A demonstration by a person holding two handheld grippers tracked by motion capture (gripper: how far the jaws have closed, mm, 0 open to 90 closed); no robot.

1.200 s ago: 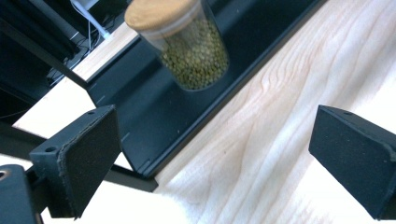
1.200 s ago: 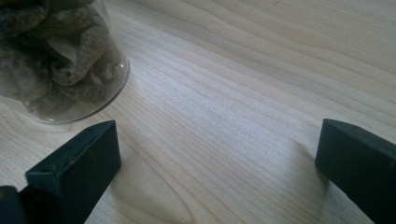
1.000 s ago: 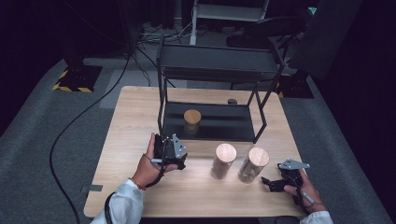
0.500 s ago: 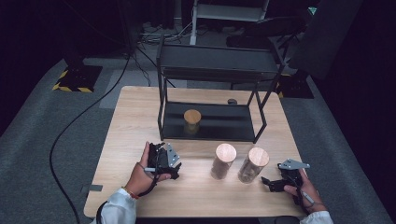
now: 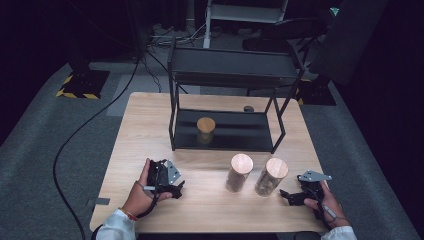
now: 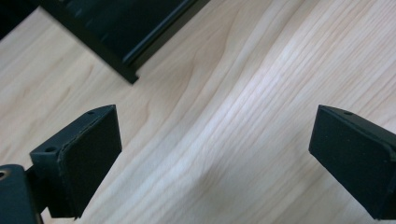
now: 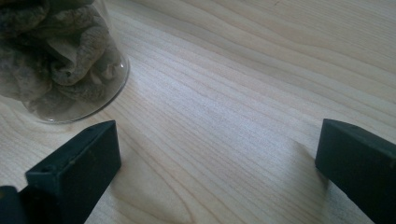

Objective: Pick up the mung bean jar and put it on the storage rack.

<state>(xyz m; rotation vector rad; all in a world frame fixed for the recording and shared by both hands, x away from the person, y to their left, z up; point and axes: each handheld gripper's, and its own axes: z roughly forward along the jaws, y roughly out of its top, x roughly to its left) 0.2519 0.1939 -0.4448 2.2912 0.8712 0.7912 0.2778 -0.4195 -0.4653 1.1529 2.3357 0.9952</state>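
Two glass jars with wooden lids stand side by side on the wooden table (image 5: 140, 135): the left jar (image 5: 239, 173) and the right jar (image 5: 270, 177). A third, smaller jar (image 5: 205, 129) sits on the lower shelf of the black rack (image 5: 227, 80). My left gripper (image 5: 170, 186) rests low at the front left, open over bare wood (image 6: 219, 140), with the rack's corner (image 6: 126, 60) ahead. My right gripper (image 5: 289, 196) lies at the front right, open, just right of the right jar. Its view has the jar's base (image 7: 60, 60), holding brown dried pieces, beside the left jaw.
A small dark object (image 5: 248, 108) lies on the table behind the rack. A black cable (image 5: 75, 140) runs over the grey floor on the left. The table's front edge is close to both hands.
My left hand has drawn the left gripper back and down toward the front edge, away from the rack. The right gripper and the jars have not moved.
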